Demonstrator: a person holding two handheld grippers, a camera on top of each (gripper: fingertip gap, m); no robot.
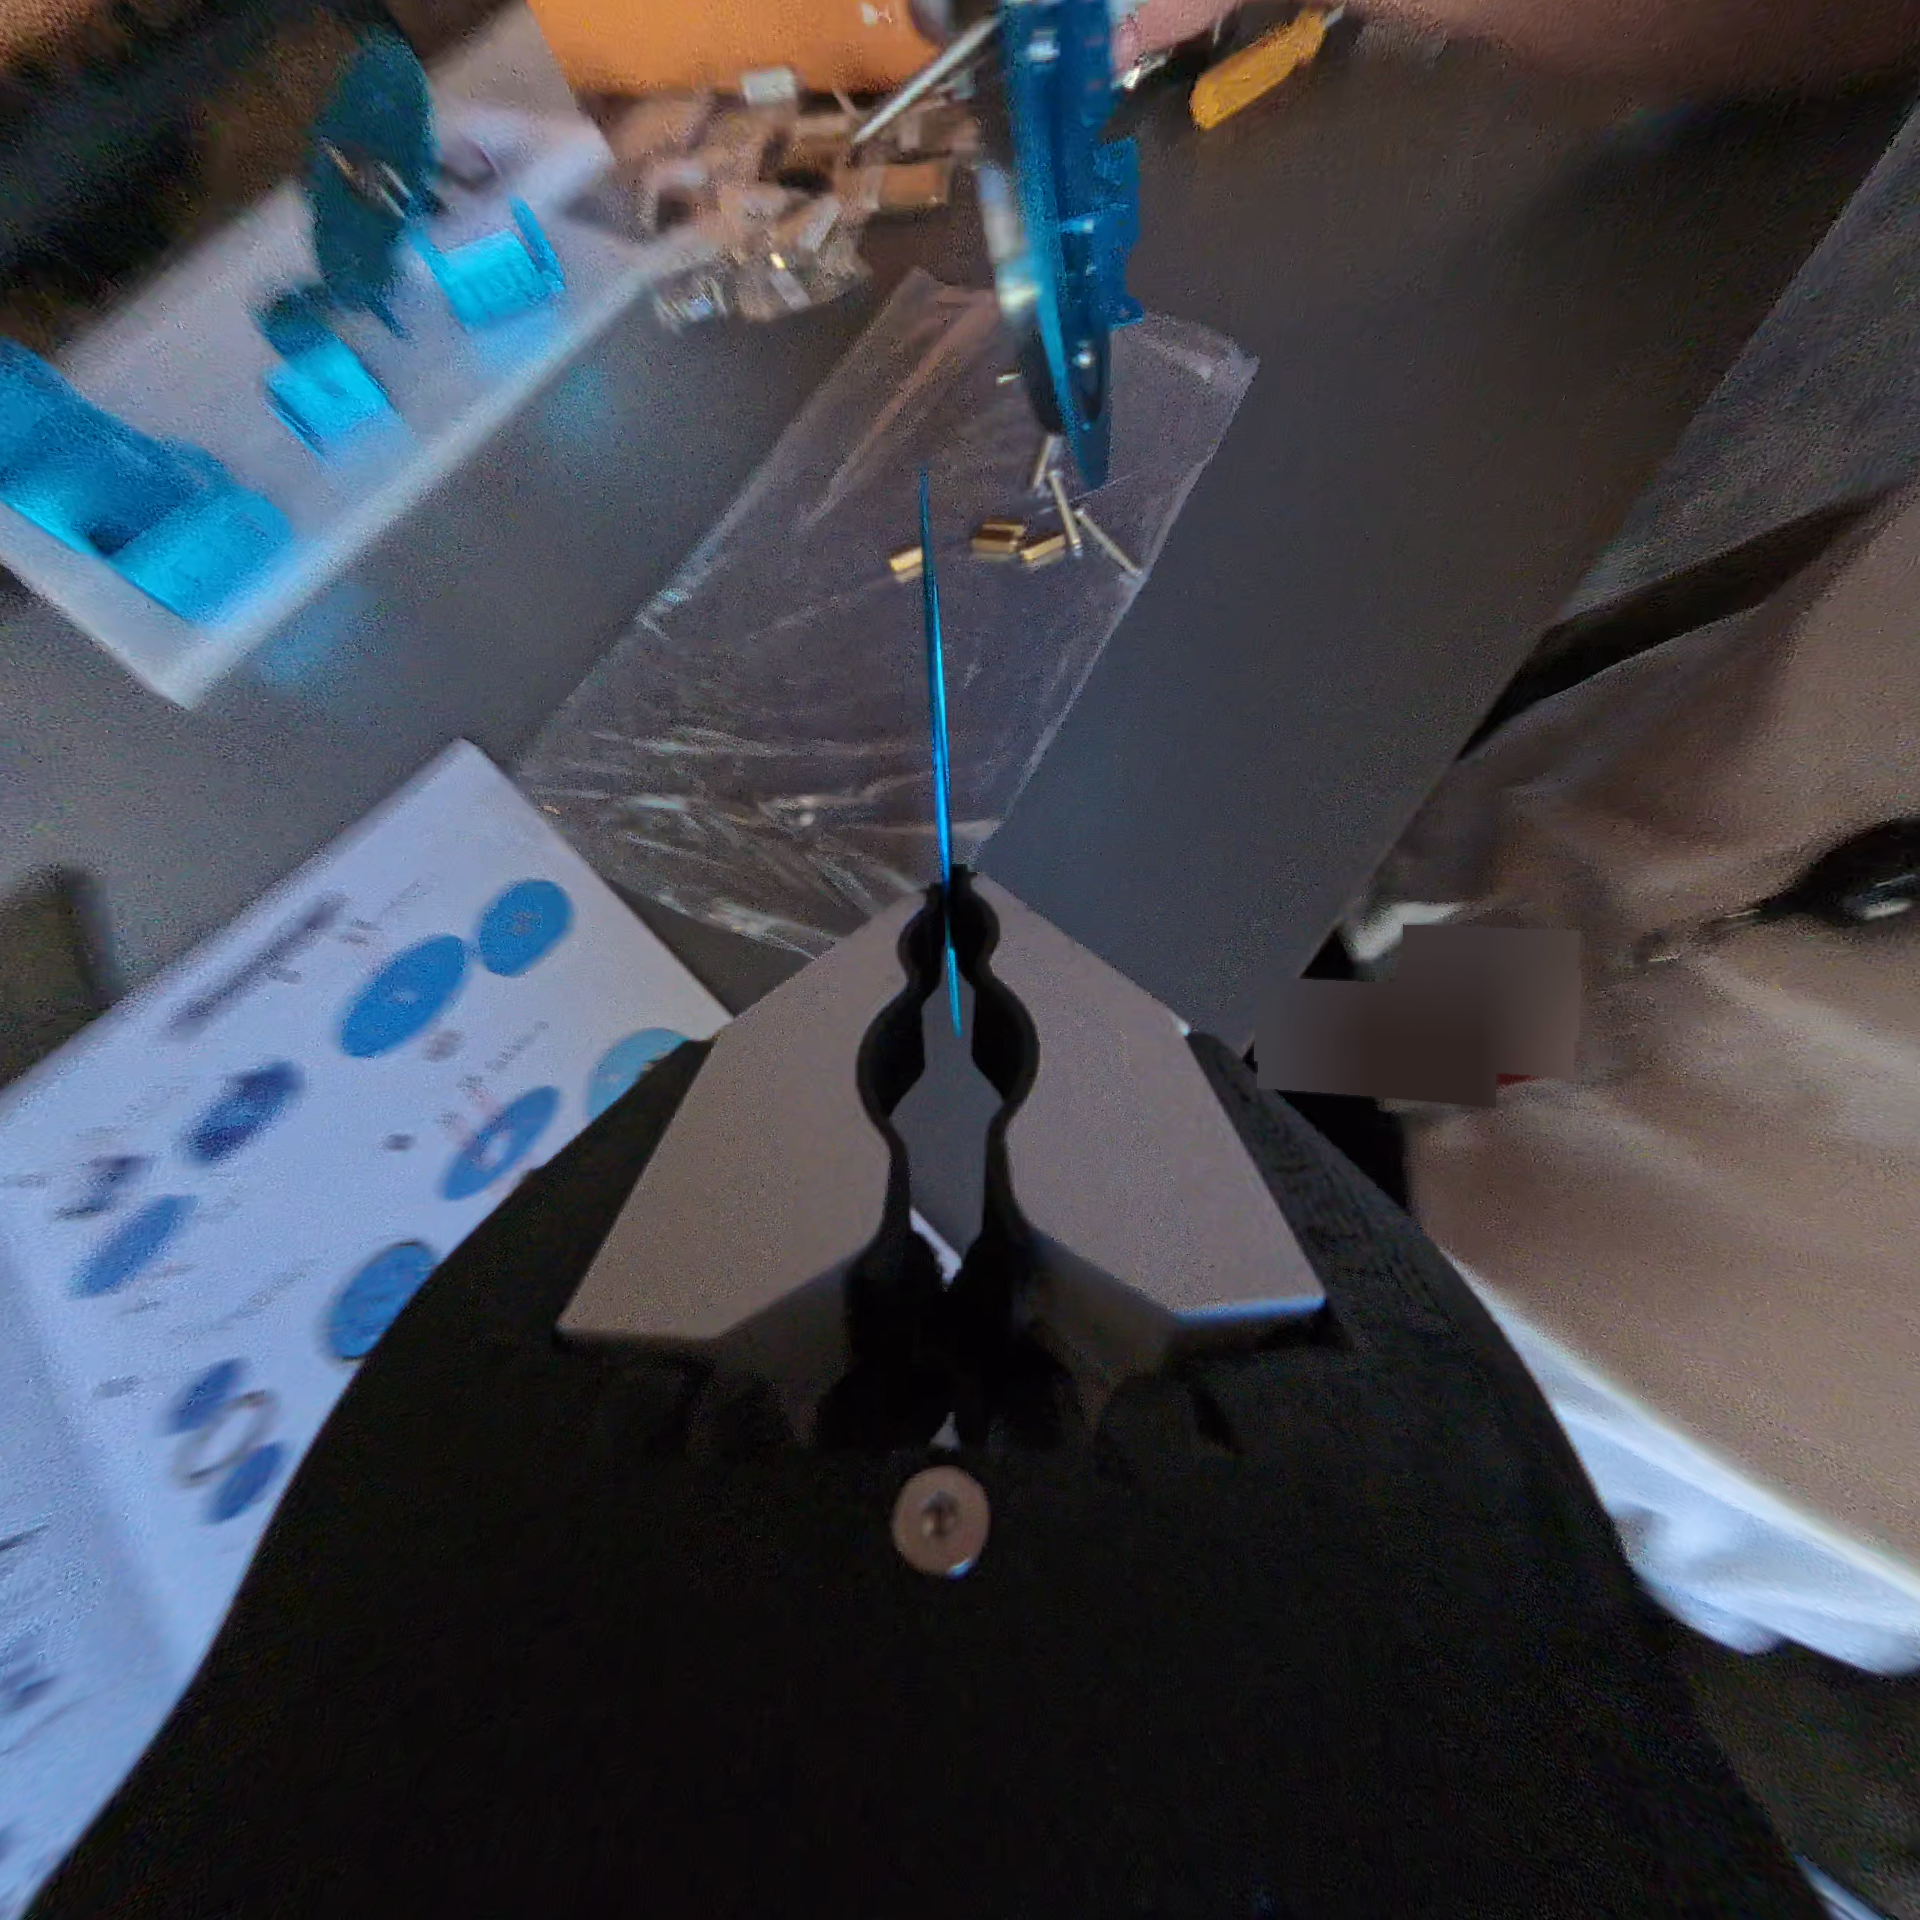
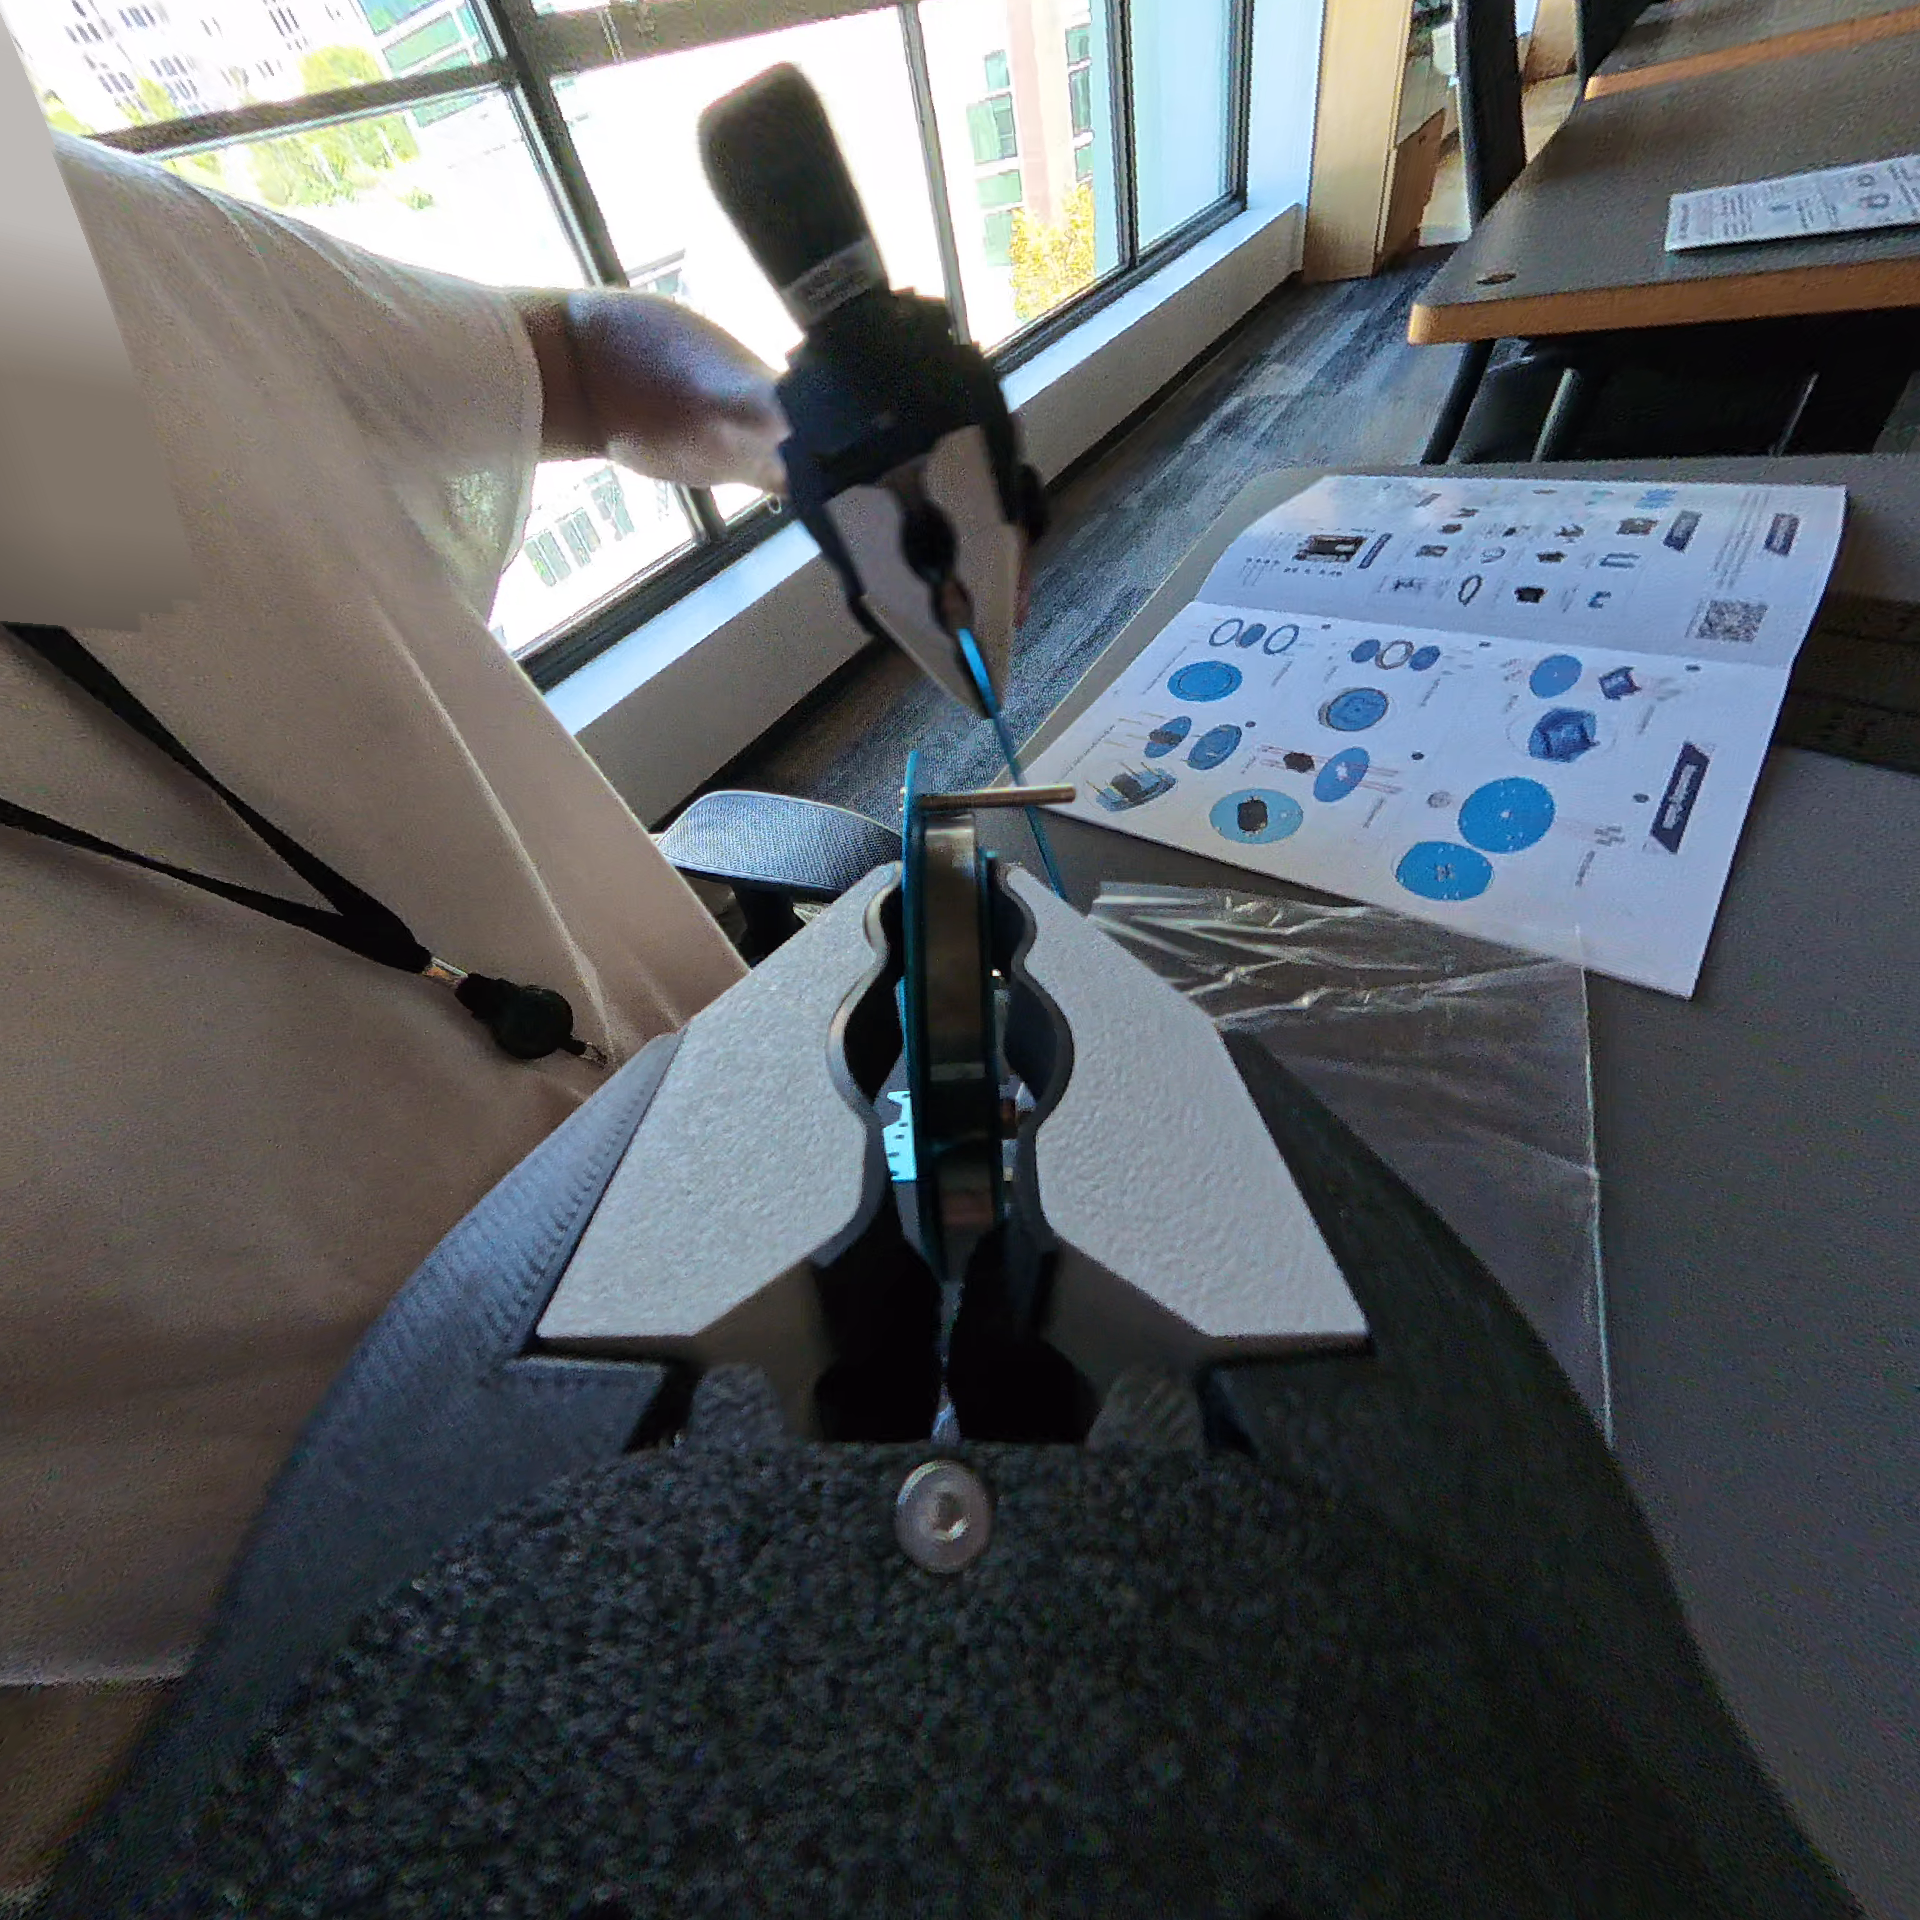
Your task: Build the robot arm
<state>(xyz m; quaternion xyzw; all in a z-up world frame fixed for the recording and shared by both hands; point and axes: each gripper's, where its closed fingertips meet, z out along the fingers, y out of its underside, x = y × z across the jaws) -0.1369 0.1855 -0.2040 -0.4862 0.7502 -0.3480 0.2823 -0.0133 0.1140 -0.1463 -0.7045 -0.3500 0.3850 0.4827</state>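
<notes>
Above the grey worktop (image 1: 1299,623), the left tongs (image 1: 951,904) pinch a thin blue plate (image 1: 938,727) edge-on by its rim. The right tongs (image 2: 951,883) are pressed onto a stacked blue disc assembly (image 2: 945,997) with a brass pin (image 2: 1003,798) jutting sideways from its top; the plate's tip hangs just beside that pin. Below lie a clear plastic bag (image 1: 810,707) carrying small brass spacers (image 1: 997,540) and screws (image 1: 1070,509), a printed sheet of blue diagrams (image 2: 1455,727), and a white tray (image 1: 135,634) of blue parts.

Place: an office used for assembly work
Evidence: tall glass windows (image 2: 727,260) ahead of the tool, grey carpeted floor (image 2: 1195,499), grey wood-edged surface (image 2: 1662,281), printed white assembly sheet (image 2: 1455,707) to its right
</notes>
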